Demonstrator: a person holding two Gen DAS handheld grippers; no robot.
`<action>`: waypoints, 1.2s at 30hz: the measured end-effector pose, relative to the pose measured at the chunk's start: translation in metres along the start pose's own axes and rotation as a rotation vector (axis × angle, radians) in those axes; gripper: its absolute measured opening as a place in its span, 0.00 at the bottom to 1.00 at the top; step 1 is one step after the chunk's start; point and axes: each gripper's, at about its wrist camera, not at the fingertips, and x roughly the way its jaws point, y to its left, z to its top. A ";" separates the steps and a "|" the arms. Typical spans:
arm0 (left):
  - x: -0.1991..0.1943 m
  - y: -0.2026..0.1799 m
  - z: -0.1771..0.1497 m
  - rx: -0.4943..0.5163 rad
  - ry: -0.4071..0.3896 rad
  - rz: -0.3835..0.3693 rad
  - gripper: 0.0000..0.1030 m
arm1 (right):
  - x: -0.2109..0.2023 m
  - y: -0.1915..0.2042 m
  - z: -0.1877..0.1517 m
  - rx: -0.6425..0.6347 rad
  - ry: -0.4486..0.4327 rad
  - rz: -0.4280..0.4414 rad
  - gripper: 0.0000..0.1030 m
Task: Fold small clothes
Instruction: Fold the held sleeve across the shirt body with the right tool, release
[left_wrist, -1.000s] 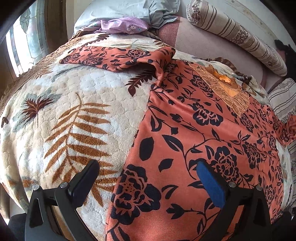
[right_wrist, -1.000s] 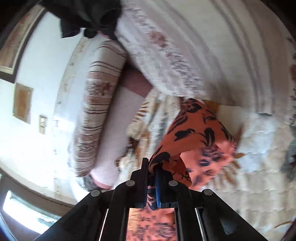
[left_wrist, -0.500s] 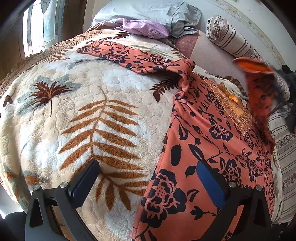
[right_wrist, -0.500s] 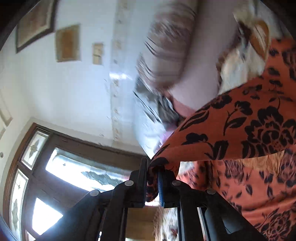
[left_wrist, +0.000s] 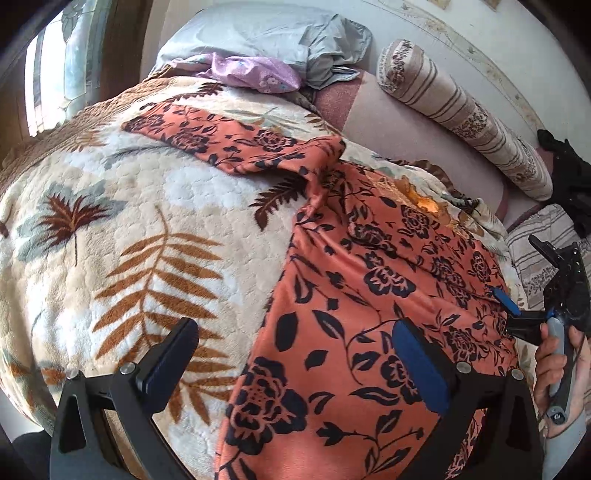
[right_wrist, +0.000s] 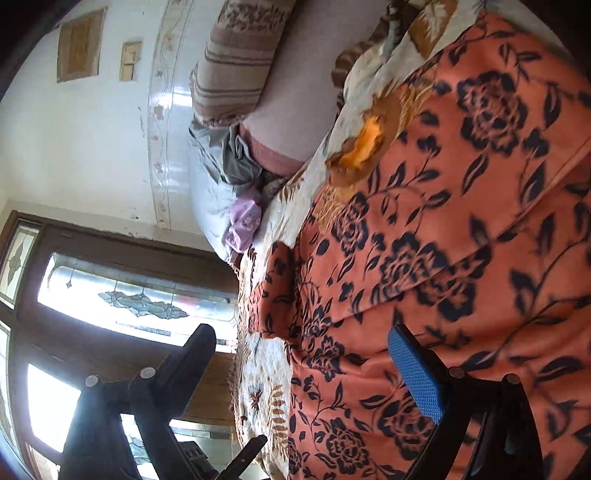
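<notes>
An orange garment with dark flowers (left_wrist: 369, 295) lies spread on the leaf-patterned blanket (left_wrist: 129, 229). One sleeve (left_wrist: 221, 140) stretches out to the upper left; the other lies folded over the body near the right side. My left gripper (left_wrist: 295, 362) hovers open over the garment's near left edge, holding nothing. My right gripper (left_wrist: 524, 273), held by a hand (left_wrist: 550, 354), is at the garment's right side. In the rolled right wrist view the right gripper (right_wrist: 306, 365) is opening wide, with nothing between its jaws and the garment (right_wrist: 443, 221) just beyond its blue pad (right_wrist: 413, 373).
A grey pillow (left_wrist: 266, 37) and a lilac cloth (left_wrist: 255, 72) lie at the head of the bed. A striped bolster (left_wrist: 461, 114) runs along the wall. A window (left_wrist: 55, 74) is at the left, and something black (left_wrist: 569, 166) at the far right.
My right gripper, shut on the sleeve before, carried it across over the garment's body, let it go and opened. The sleeve now lies folded on the garment. The left gripper rose slightly.
</notes>
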 end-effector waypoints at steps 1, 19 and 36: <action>-0.001 -0.008 0.003 0.026 -0.004 -0.004 1.00 | -0.012 -0.004 0.014 0.004 -0.024 0.010 0.94; 0.025 -0.036 0.013 0.052 0.071 -0.030 1.00 | -0.039 -0.109 0.189 0.183 -0.163 -0.174 0.90; 0.021 0.006 0.011 -0.047 0.073 -0.028 1.00 | -0.038 -0.101 0.201 0.049 -0.228 -0.286 0.90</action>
